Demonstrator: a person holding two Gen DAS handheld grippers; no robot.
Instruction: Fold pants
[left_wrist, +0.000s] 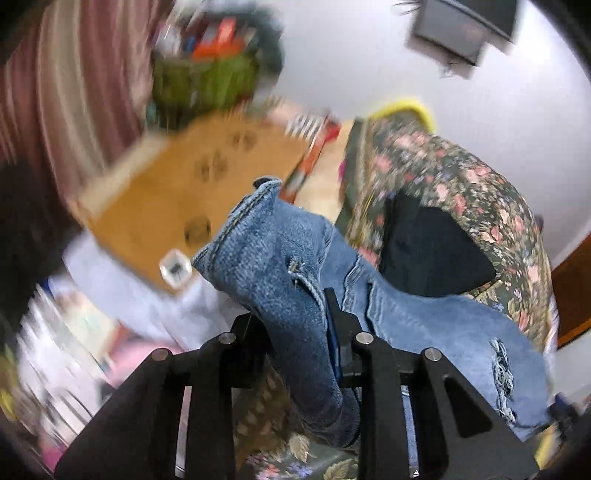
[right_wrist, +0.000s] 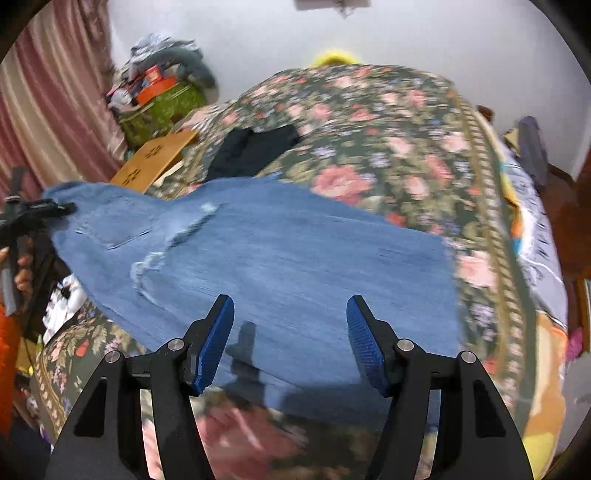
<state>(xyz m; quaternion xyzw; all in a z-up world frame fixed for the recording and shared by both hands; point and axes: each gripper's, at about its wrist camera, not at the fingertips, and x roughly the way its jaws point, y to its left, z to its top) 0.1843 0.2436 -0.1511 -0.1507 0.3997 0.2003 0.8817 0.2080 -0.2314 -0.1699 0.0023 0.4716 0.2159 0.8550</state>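
Note:
Blue ripped jeans (right_wrist: 280, 254) lie spread across a floral bedspread (right_wrist: 388, 147). In the left wrist view a bunched fold of the jeans (left_wrist: 273, 266) with a stitched hem stands up between the black fingers of my left gripper (left_wrist: 291, 317), which is shut on it. In the right wrist view that left gripper (right_wrist: 37, 208) holds the jeans' far left corner lifted off the bed. My right gripper (right_wrist: 290, 301) hovers over the near edge of the denim, its blue pads (right_wrist: 216, 343) wide apart and holding nothing.
A black garment (right_wrist: 255, 147) lies on the bedspread beyond the jeans. A wooden board with paw cut-outs (right_wrist: 155, 158) and a green basket heaped with things (right_wrist: 162, 103) stand at the left by a pink curtain (right_wrist: 55, 110). A white wall is behind.

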